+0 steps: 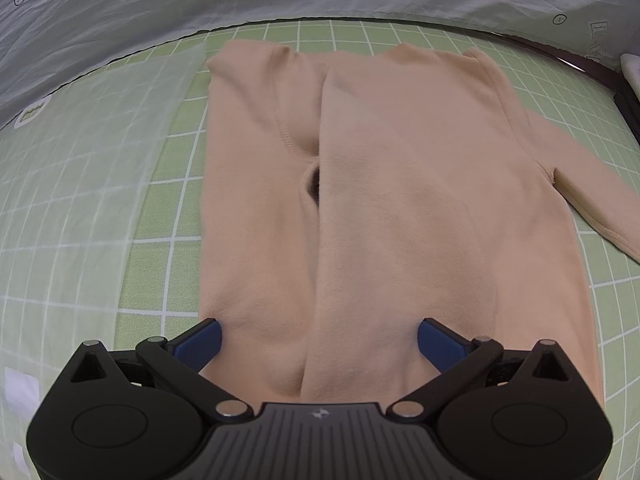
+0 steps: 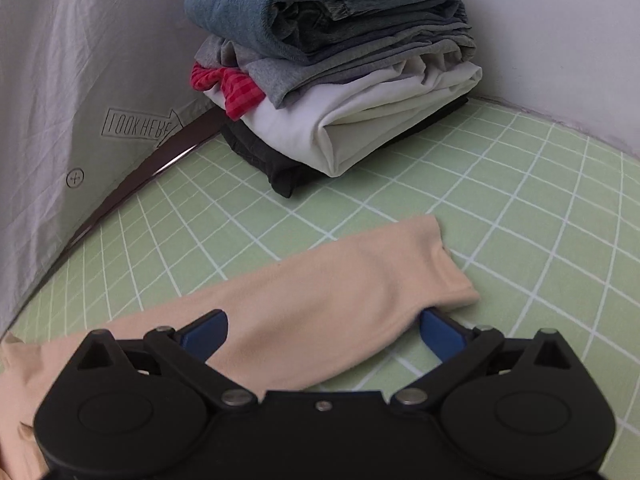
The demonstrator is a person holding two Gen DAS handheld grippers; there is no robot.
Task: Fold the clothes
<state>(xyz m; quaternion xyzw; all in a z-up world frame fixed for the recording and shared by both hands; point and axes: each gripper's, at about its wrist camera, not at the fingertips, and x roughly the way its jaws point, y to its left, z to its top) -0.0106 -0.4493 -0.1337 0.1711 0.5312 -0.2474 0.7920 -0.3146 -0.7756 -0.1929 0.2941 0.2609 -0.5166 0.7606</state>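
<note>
A peach long-sleeved top (image 1: 400, 200) lies flat on the green grid mat (image 1: 168, 216), with one side folded in to a crease down its middle. Its other sleeve (image 1: 592, 200) sticks out to the right. My left gripper (image 1: 319, 326) hovers over the near end of the top, jaws wide open, nothing pinched. In the right wrist view that sleeve (image 2: 340, 288) lies across the mat with its cuff at the right. My right gripper (image 2: 324, 316) is open and straddles the sleeve near the cuff, and its blue pads (image 2: 436, 332) do not squeeze the cloth.
A stack of folded clothes (image 2: 340, 80), blue, grey, red-checked, white and black, stands at the mat's far edge. A creased white sheet (image 2: 80, 60) hangs behind the table's dark edge (image 2: 160, 168). A pale translucent sheet (image 1: 100, 160) covers the mat left of the top.
</note>
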